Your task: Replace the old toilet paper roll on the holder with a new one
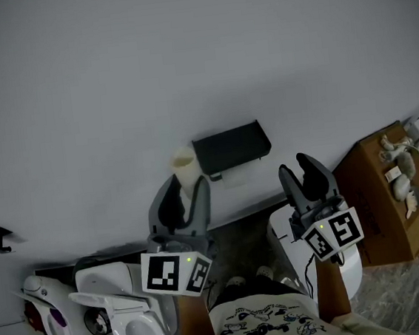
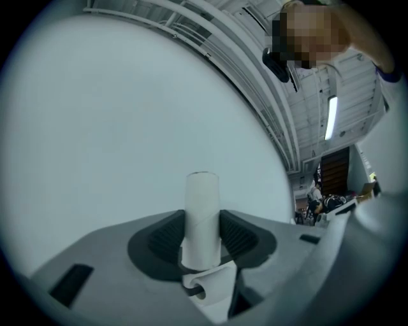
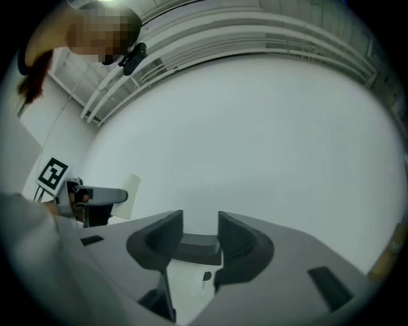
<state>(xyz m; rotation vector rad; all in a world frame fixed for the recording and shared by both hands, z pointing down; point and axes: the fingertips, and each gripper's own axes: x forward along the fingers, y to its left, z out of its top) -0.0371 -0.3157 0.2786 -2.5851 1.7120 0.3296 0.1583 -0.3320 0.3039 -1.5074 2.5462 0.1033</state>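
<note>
Old toilet paper tube (image 2: 202,216), bare cardboard, stands upright, clamped between the jaws of your left gripper (image 1: 185,188) just left of the black wall holder (image 1: 231,147), while your right gripper (image 1: 296,167) hovers to the holder's right, jaws apart, gripping nothing.

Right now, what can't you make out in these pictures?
Holder spindle: head view, hidden under its black cover.
Cardboard tube lower end: head view, behind the left tongs.
Items on the brown box: head view, too small, partly cut by the right edge.
White object below the right tongs: head view, mostly covered by them.
</note>
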